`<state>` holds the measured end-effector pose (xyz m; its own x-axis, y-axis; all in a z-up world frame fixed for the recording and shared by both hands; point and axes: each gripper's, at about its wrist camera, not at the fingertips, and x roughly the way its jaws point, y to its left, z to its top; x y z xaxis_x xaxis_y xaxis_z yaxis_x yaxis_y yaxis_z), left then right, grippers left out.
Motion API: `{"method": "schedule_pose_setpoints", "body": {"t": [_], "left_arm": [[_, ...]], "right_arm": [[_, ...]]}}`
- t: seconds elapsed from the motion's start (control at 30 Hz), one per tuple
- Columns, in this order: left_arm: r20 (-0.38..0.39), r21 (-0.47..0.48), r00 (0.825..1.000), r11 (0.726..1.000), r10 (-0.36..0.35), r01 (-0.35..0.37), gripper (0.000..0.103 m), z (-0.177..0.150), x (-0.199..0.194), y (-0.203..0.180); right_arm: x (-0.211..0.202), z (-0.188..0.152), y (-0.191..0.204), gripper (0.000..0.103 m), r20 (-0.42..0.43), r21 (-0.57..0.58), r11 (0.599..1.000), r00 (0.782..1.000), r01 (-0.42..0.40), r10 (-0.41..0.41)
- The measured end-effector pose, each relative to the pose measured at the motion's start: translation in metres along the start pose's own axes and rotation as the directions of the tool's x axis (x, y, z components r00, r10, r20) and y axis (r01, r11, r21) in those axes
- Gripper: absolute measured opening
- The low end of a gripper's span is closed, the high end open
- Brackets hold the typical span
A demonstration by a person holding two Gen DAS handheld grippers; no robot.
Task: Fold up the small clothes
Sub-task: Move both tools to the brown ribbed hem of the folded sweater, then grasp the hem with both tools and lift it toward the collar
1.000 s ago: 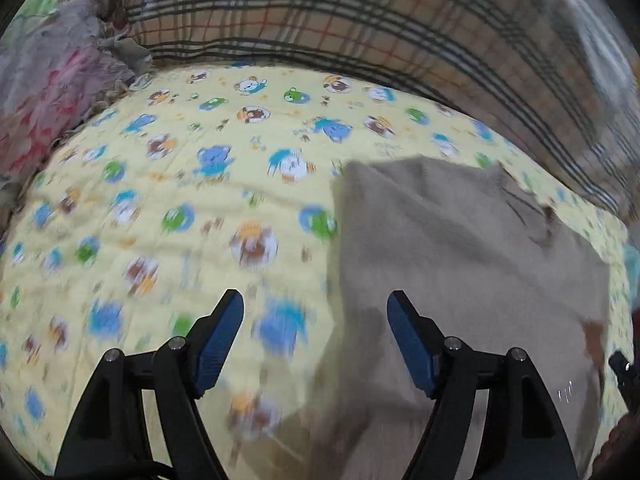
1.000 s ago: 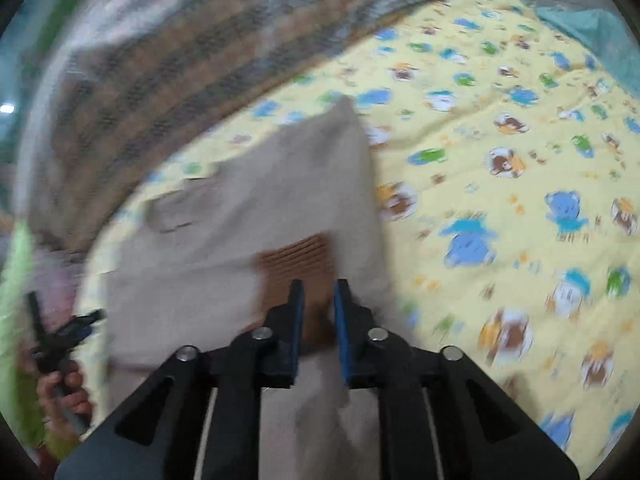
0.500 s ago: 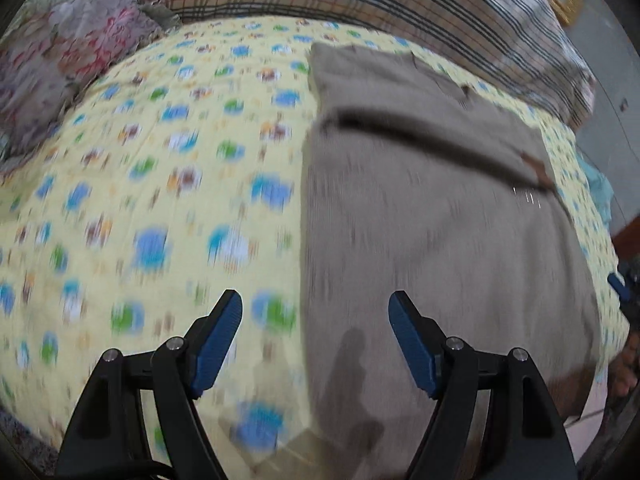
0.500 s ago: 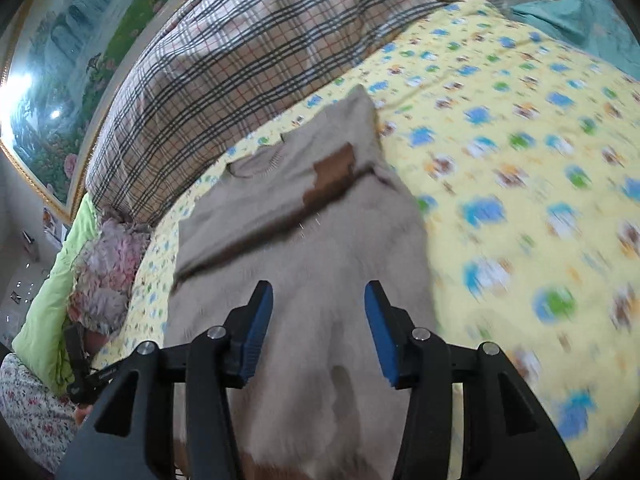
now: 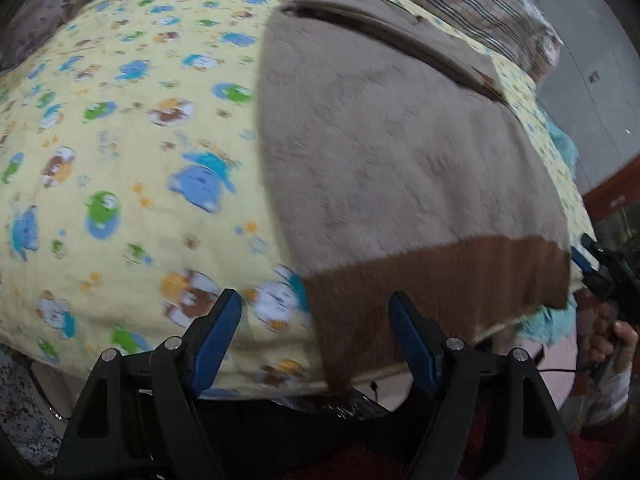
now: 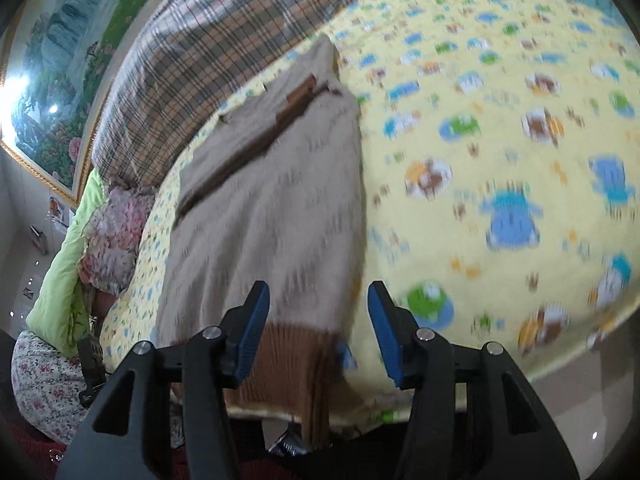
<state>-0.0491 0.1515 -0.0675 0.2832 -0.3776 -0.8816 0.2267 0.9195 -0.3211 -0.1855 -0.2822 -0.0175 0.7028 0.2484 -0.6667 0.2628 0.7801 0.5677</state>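
Observation:
A beige sweater (image 5: pixel 400 140) with a dark brown hem band (image 5: pixel 440 280) lies flat on the yellow cartoon-print bedsheet (image 5: pixel 120 140), hem at the near bed edge, sleeves folded across its far part. It also shows in the right wrist view (image 6: pixel 272 208), hem (image 6: pixel 288 356) hanging over the edge. My left gripper (image 5: pixel 316 336) is open and empty, near the hem's left corner. My right gripper (image 6: pixel 320 328) is open and empty, near the hem's right corner. The right gripper also shows at the far right of the left wrist view (image 5: pixel 600 268).
A plaid blanket (image 6: pixel 208 48) lies along the far side of the bed. Floral and green pillows (image 6: pixel 80 232) sit at the left end. A teal cloth (image 5: pixel 560 148) lies right of the sweater. A landscape painting (image 6: pixel 60 60) hangs on the wall.
Both grippers have pulled back from over the sweater's far part to the near hem at the bed edge. The right gripper was shut a second ago and is now open.

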Motion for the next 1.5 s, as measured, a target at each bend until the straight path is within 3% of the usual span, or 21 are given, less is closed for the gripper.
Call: {"method": "schedule_pose_setpoints", "body": {"t": [0.07, 0.17, 0.27, 0.37, 0.53, 0.6, 0.73, 0.83, 0.93, 0.97, 1.0, 1.03, 1.17, 1.27, 1.37, 1.5], "left_arm": [[-0.028, 0.000, 0.998, 0.998, -0.060, 0.060, 0.075, -0.002, 0.006, -0.005], [-0.038, -0.007, 0.995, 0.995, -0.095, 0.095, 0.075, 0.000, 0.012, -0.009], [-0.032, -0.042, 0.989, 0.989, -0.144, 0.143, 0.074, 0.003, 0.017, -0.006], [-0.025, -0.066, 0.981, 0.980, -0.190, 0.188, 0.067, 0.008, 0.017, 0.001], [-0.022, -0.120, 0.986, 0.979, -0.168, 0.164, 0.049, 0.015, 0.018, 0.004], [-0.037, -0.115, 0.990, 0.984, -0.139, 0.134, 0.029, 0.018, 0.019, 0.000], [-0.040, -0.108, 0.987, 0.982, -0.158, 0.153, 0.032, 0.018, 0.023, 0.002], [-0.031, -0.163, 0.974, 0.963, -0.223, 0.216, 0.032, 0.010, 0.021, 0.019], [-0.042, -0.153, 0.980, 0.970, -0.197, 0.188, 0.028, 0.012, 0.025, 0.014], [-0.040, -0.128, 0.984, 0.978, -0.172, 0.166, 0.019, 0.013, 0.026, 0.008], [-0.036, -0.104, 0.988, 0.984, -0.147, 0.143, 0.008, 0.013, 0.026, 0.004], [-0.033, -0.091, 0.989, 0.986, -0.146, 0.142, 0.007, 0.013, 0.026, 0.002], [0.037, -0.087, 0.982, 0.979, -0.183, 0.185, 0.006, 0.006, 0.004, 0.008], [0.106, -0.070, 0.964, 0.965, -0.244, 0.252, 0.006, 0.008, -0.020, 0.010], [0.150, -0.040, 0.953, 0.961, -0.264, 0.272, 0.006, 0.026, -0.035, 0.003], [0.229, 0.024, 0.926, 0.953, -0.301, 0.303, 0.006, 0.060, -0.056, -0.012]], "right_arm": [[0.004, -0.004, 0.000, 0.052, -0.020, 0.001, 1.000, 1.000, -0.006, 0.006], [0.007, -0.007, -0.003, 0.052, -0.029, -0.004, 1.000, 0.999, -0.014, 0.014], [0.010, -0.007, -0.008, 0.052, -0.039, 0.023, 0.998, 0.997, -0.059, 0.060], [0.013, -0.014, -0.011, 0.052, -0.063, 0.040, 0.992, 0.991, -0.117, 0.119], [0.023, -0.021, -0.012, 0.052, -0.082, 0.054, 0.980, 0.978, -0.189, 0.193], [0.026, -0.021, -0.011, 0.052, -0.093, 0.069, 0.975, 0.972, -0.211, 0.217], [0.028, -0.028, -0.010, 0.050, -0.133, 0.088, 0.965, 0.957, -0.247, 0.257], [0.030, -0.033, -0.007, 0.037, -0.138, 0.078, 0.967, 0.958, -0.241, 0.250], [0.037, -0.039, -0.006, 0.023, -0.139, 0.081, 0.966, 0.957, -0.245, 0.254], [0.040, -0.040, -0.005, 0.010, -0.142, 0.073, 0.970, 0.960, -0.233, 0.242], [0.041, -0.039, -0.004, 0.009, -0.147, 0.064, 0.973, 0.962, -0.224, 0.231], [0.041, -0.039, -0.001, 0.008, -0.148, 0.046, 0.976, 0.965, -0.213, 0.218], [0.018, -0.036, 0.003, 0.007, -0.077, 0.013, 0.963, 0.960, -0.269, 0.270], [-0.007, -0.034, -0.009, 0.007, 0.000, 0.028, 0.941, 0.942, -0.336, 0.336], [-0.014, -0.030, -0.020, 0.007, 0.054, 0.072, 0.916, 0.918, -0.395, 0.392], [-0.024, -0.010, -0.008, 0.007, 0.129, 0.023, 0.877, 0.871, -0.480, 0.474]]}}
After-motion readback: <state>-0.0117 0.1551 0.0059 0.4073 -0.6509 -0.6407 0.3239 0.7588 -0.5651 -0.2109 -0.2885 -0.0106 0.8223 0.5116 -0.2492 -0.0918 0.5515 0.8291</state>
